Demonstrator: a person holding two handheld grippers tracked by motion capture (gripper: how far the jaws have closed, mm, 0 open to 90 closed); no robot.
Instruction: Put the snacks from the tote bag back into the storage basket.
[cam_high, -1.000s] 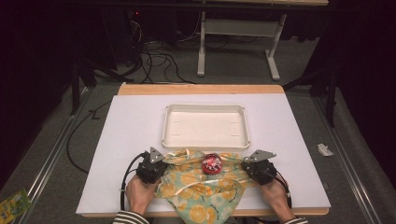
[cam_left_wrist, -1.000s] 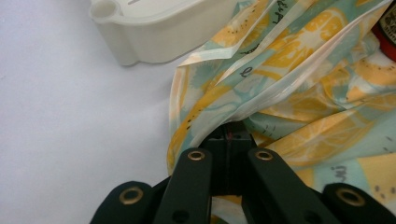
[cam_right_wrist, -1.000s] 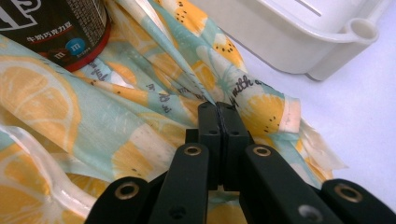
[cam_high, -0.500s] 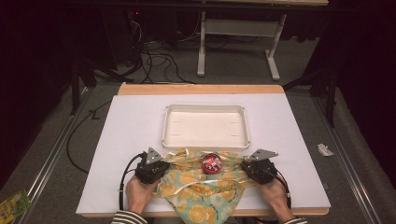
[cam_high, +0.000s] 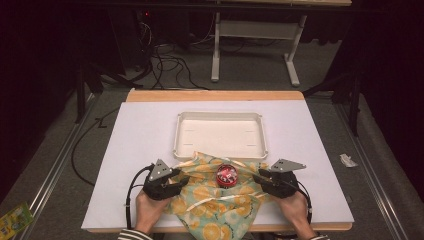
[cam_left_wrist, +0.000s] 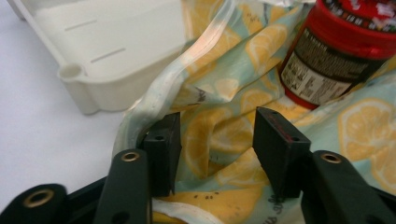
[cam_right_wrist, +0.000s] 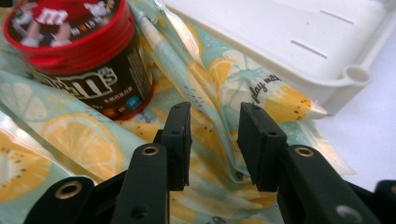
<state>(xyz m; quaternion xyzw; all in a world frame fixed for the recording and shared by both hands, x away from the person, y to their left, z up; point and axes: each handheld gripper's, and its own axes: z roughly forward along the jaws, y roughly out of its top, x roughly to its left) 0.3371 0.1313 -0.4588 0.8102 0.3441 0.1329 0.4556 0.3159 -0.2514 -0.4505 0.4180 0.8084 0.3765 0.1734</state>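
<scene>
Jaws on both my left gripper (cam_left_wrist: 215, 140) and right gripper (cam_right_wrist: 212, 135) have just been opening, pads now apart around the lemon-print plastic bag (cam_high: 220, 200); I judge it released with the red-lidded candy tub (cam_high: 226, 174) on it.

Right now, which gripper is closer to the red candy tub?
Right. The right gripper sits just right of the candy tub; the left gripper is farther off on its left.

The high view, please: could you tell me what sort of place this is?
Probably a lab or workshop rigged for recording, not a home. A white board covers a wooden table, loose cables trail over grey carpet, a bare desk frame stands behind, and dark curtains close off both sides.
</scene>
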